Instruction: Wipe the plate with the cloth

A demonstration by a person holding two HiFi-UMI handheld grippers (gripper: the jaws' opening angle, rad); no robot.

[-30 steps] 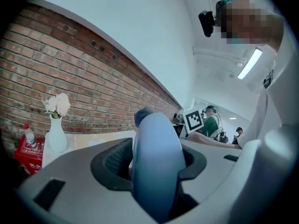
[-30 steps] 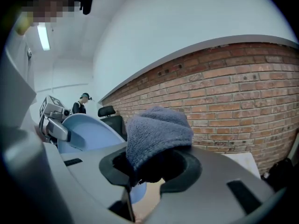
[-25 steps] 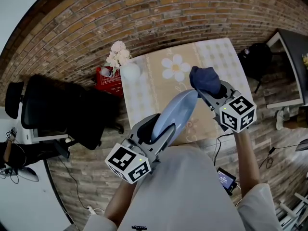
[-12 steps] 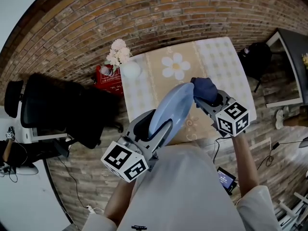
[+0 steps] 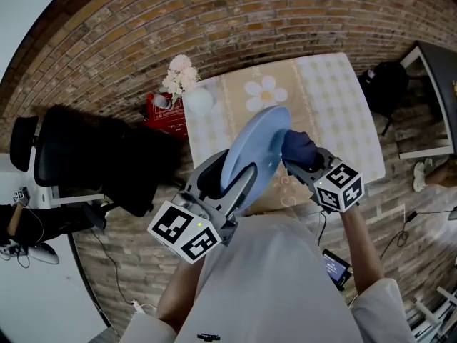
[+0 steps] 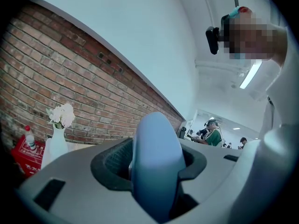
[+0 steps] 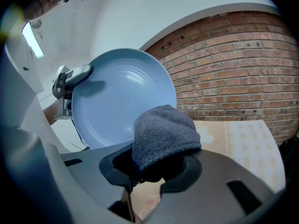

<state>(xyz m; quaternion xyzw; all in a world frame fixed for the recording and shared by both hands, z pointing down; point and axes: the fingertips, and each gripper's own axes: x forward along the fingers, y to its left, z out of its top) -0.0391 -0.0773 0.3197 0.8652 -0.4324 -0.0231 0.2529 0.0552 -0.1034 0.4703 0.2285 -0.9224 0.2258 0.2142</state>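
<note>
The plate (image 5: 253,156) is being held up in the air over the near edge of the desk (image 5: 335,106), in the middle of the head view. It is round, pale blue and smooth, with soft shiny rings near its rim. It is being gripped on its lower edge by the fingers of the left gripper (image 5: 230,186), which are shut tight on it. The plate is being stood nearly upright, with its hollow face turned to the right.

The cloth (image 5: 298,147) is dark blue, thick and knitted, and it is being bunched into a soft round lump. It is being pinched by the closed fingers of the right gripper (image 5: 305,161). The lump is being held just beside the right edge of the plate; whether it is touching cannot be told.

The desk is being covered in tan and white checks with a white flower print. A white vase (image 5: 198,100) with pale flowers is being kept at its upper left corner.

Compared with a second ago, the plate is being held higher and looks rounder, and the cloth is being kept lower in the frame and closer to the plate.
</note>
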